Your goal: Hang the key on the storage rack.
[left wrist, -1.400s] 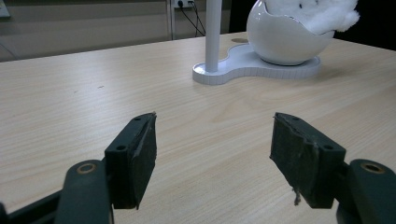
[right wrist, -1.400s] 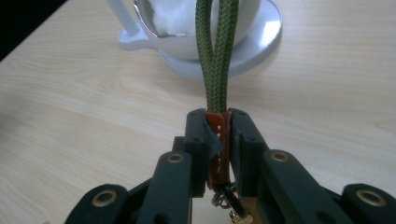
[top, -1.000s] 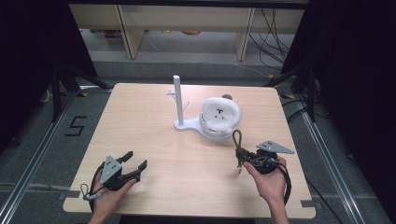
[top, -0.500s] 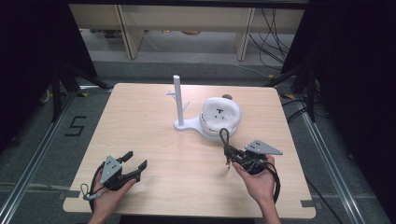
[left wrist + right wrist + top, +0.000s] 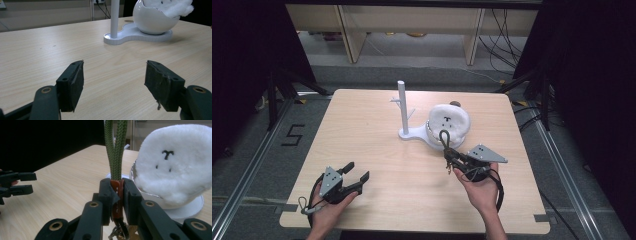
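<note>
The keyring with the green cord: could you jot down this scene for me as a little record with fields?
Held thing: keyring with green cord loop, clamped at its orange tab
Holder: right tongs, shut on it
Cord: stands upright from the jaws
Left tongs: open, nothing between them, low over the table
Nearby: white stand with a post; plush toy in its white bowl

A dark green braided cord loop [image 5: 115,147] with an orange-brown tab [image 5: 117,195] is seen; the plush [image 5: 175,162] is white, black-stitched; the table [image 5: 377,135] is pale wood-grained.
</note>
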Tool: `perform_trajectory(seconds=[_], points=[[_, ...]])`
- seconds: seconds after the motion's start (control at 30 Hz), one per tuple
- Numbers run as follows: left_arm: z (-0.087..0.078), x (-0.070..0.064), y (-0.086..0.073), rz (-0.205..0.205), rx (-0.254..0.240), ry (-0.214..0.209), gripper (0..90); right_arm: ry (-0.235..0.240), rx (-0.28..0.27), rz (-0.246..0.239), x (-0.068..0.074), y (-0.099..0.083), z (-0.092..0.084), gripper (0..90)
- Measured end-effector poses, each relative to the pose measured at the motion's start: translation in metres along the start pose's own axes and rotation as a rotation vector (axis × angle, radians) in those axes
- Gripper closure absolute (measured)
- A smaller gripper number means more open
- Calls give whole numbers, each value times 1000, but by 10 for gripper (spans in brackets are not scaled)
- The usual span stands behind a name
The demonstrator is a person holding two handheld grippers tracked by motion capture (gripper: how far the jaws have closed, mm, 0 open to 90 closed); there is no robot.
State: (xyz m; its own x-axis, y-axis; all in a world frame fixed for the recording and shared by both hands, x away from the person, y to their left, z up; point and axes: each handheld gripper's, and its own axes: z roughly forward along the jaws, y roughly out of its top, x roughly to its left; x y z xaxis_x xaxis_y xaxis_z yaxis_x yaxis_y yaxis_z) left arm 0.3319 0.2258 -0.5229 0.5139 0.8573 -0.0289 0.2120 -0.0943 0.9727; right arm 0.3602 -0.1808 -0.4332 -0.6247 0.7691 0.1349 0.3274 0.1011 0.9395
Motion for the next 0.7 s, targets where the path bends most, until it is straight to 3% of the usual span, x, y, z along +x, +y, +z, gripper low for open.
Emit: perform_trajectory(seconds=[0.13,0.17,0.23,0.33,0.4,0.53,0.67,0.7], points=[[1,0,-1,0,-16,-9,311,2,-7,-6,3,3,3,794],[1,0,0,-1,-13,-6,311,-4,-11,-26,3,4,4,795],[0,0,0,1,-2,1,311,2,-19,-3,7,5,6,794],[1,0,0,0,-13,-7,311,10,-27,-10,8,8,9,795],[1,0,-1,-1,-16,-9,311,8,-39,-35,9,10,11,794],[1,0,-1,0,-18,-8,313,32,-63,-41,11,12,15,794],[-1,1,0,-5,-10,-2,320,22,-62,-18,17,15,18,795],[0,1,-1,-11,-18,-4,319,33,-77,-40,16,16,20,795]])
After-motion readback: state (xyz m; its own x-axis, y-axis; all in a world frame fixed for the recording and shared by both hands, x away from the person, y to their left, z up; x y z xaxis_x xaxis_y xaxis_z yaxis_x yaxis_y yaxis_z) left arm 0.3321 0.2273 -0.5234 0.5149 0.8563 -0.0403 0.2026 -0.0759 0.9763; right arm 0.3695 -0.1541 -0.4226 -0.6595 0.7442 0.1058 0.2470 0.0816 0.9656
